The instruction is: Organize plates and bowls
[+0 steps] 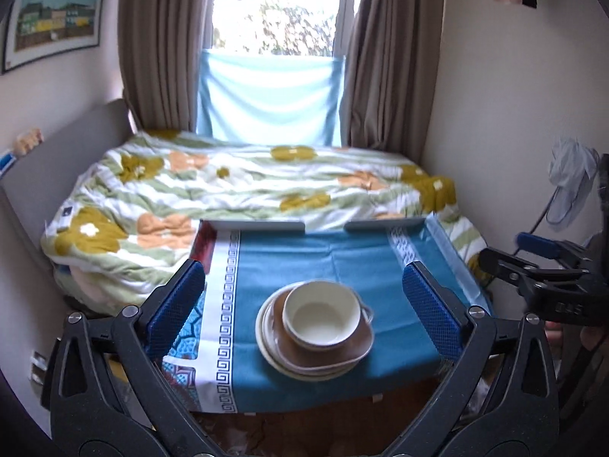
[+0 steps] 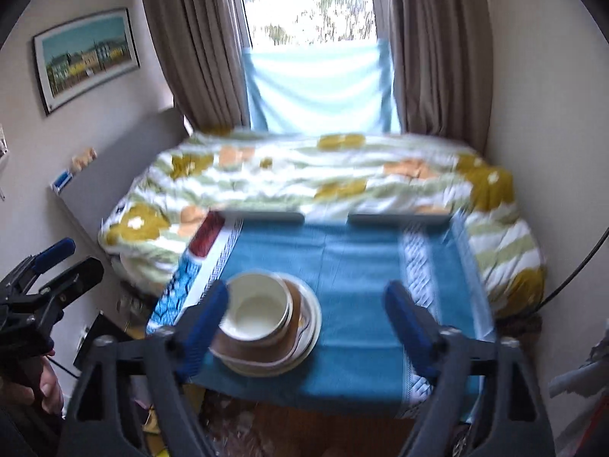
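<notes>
A cream bowl [image 1: 321, 314] sits on a brown squarish plate [image 1: 335, 354], which lies on a stack of cream plates [image 1: 266, 346] on a small table with a blue cloth [image 1: 316, 262]. My left gripper [image 1: 304, 301] is open and empty, held back from the near table edge, its blue pads either side of the stack. In the right wrist view the same bowl [image 2: 259, 306], brown plate [image 2: 251, 356] and cream plates [image 2: 310, 323] show. My right gripper [image 2: 306, 320] is open and empty, held above the near edge, with the stack by its left finger [image 2: 207, 316].
A bed with a flowered quilt [image 1: 236, 186] lies behind the table. Curtains [image 1: 160, 45] and a window stand at the back. Walls close in on both sides. The right gripper's body [image 1: 548, 285] shows at the right of the left wrist view.
</notes>
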A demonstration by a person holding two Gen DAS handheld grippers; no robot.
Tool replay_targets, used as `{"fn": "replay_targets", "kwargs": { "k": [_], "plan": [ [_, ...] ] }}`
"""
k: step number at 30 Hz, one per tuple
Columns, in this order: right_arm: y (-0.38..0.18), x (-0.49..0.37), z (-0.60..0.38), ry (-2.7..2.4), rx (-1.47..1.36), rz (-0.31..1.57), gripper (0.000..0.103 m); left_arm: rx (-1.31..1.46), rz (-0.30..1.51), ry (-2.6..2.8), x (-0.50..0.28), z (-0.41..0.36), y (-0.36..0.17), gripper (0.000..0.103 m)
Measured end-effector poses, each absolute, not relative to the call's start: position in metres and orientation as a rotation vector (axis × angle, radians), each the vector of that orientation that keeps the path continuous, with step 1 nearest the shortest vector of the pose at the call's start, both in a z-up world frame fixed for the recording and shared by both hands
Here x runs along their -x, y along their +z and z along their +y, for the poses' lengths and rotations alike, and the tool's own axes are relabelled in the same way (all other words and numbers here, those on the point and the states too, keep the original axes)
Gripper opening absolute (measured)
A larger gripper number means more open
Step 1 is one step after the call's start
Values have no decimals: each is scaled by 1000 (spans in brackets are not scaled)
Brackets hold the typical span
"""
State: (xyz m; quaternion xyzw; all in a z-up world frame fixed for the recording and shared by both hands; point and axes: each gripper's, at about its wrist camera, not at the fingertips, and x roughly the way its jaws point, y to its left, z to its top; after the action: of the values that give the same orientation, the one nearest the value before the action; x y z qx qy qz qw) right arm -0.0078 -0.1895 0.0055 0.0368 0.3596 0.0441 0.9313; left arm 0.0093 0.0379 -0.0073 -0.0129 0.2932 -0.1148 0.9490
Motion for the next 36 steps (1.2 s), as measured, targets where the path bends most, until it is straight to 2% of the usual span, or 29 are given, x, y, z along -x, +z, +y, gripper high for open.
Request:
{"fn": "replay_targets", "kwargs": {
  "k": [1,8,36],
  "plan": [
    [12,12,-190,77,-68,712,102,20,579,-231,-6,34,-4,103],
    [30,41,-192,-52,-9,558,102,-21,479,-174,13,18,3,103],
    [31,45,-203,-99,-13,510,102,-47,402,-161,21,7,11,103]
  ]
}}
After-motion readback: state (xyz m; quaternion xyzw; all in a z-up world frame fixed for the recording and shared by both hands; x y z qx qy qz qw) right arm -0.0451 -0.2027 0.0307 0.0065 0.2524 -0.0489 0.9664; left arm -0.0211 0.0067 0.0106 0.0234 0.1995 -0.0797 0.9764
